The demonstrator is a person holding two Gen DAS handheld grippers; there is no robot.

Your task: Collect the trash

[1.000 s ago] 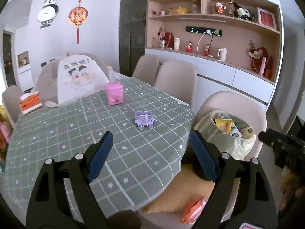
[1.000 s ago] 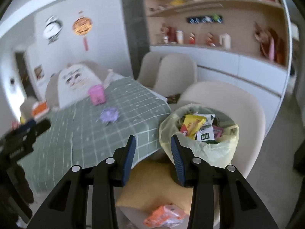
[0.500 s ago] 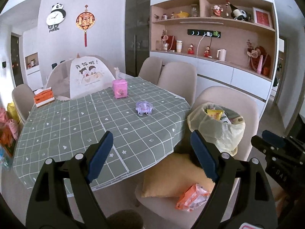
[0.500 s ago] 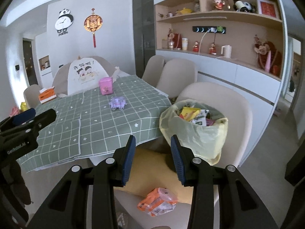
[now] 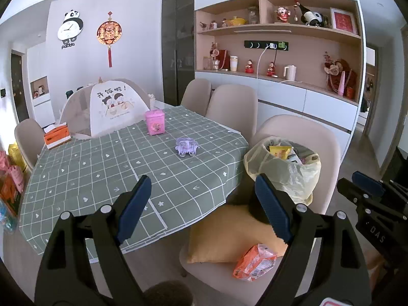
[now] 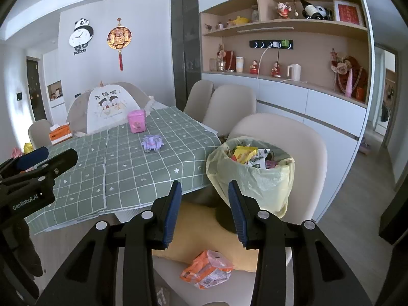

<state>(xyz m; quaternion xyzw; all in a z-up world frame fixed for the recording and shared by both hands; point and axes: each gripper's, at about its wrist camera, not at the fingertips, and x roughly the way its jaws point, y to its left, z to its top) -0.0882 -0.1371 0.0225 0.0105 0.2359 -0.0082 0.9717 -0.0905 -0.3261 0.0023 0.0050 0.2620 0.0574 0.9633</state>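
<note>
A dining table (image 5: 107,168) draped in a grey-green checked cloth fills a bright room lined with beige chairs, white cabinets and open wooden shelving (image 5: 280,28) stocked with figurines, a bottle and a white kettle. On the cloth stand a pink tin (image 5: 155,122), a lilac toy (image 5: 187,147), an orange tissue box (image 5: 57,136) and a mesh food cover (image 5: 112,107) printed with two cartoon children and Chinese characters too small to read with certainty. A panda wall clock (image 5: 70,29) lettered "panda" hangs beside a red tasselled ornament (image 5: 109,32). An orange snack wrapper (image 6: 206,269) lies on the seat of the nearest chair (image 6: 288,137), at the edge of a yellow cushion (image 6: 204,229), while a bin lined with a pale yellow bag (image 6: 252,178) stands on the same seat behind the cushion, heaped with packets. The left gripper (image 5: 204,206) hovers with its blue-padded jaws spread wide and empty; the right gripper (image 6: 204,213) hangs above the cushion, its jaws parted more narrowly and holding nothing. "GenRobot.AI" is printed on the left gripper's body, seen from the right wrist camera.
</note>
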